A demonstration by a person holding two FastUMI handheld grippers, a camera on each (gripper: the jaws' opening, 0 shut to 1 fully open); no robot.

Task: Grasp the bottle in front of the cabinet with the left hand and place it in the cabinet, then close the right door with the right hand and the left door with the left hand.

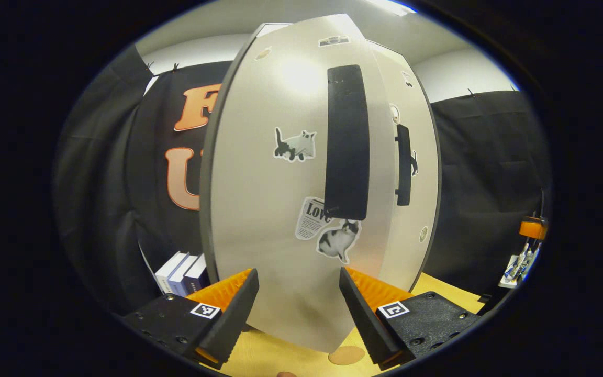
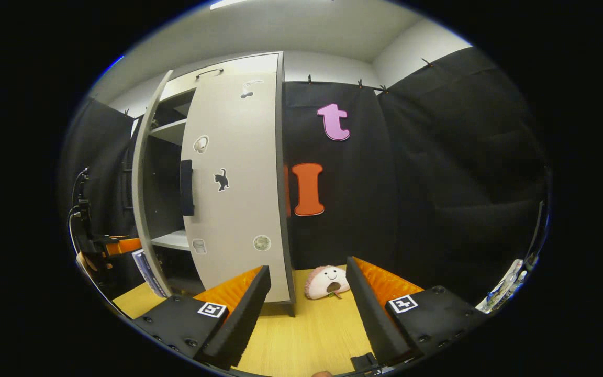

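2 doors of the cabinet (image 2: 228, 78) show in both views. In the left gripper view the left door (image 1: 259, 209) takes the center of the frame, very close to the camera, with a tall dark handle (image 1: 347, 141) in the upper middle and cat stickers (image 1: 295, 145) beside and below it. The right door (image 1: 417, 173) is seen behind it, toward the right of the frame, with its own dark handle (image 1: 404, 165). The left gripper (image 1: 299, 298) is at the bottom of the frame, its 2 fingers wide apart and holding nothing; the lower part of the left door is seen between them (I cannot tell if a finger touches it). Some books (image 1: 182, 272) stand at the lower left, beside the door edge.

In the right gripper view the right door (image 2: 238, 199) appears shut, left of the center of the frame, and the left door (image 2: 143, 193) is ajar at the left, seen edge-on, so the shelves (image 2: 170, 240) are visible in the gap. The bottle cannot be made out there. The right gripper (image 2: 306, 303) is at the bottom, fingers wide apart and empty, above the wooden table (image 2: 301, 340). A small plush toy (image 2: 326, 281) lies on the table between the fingers, near the foot of the right door. At the far left of this frame the other gripper (image 2: 118, 245) is seen, just beside the left door.
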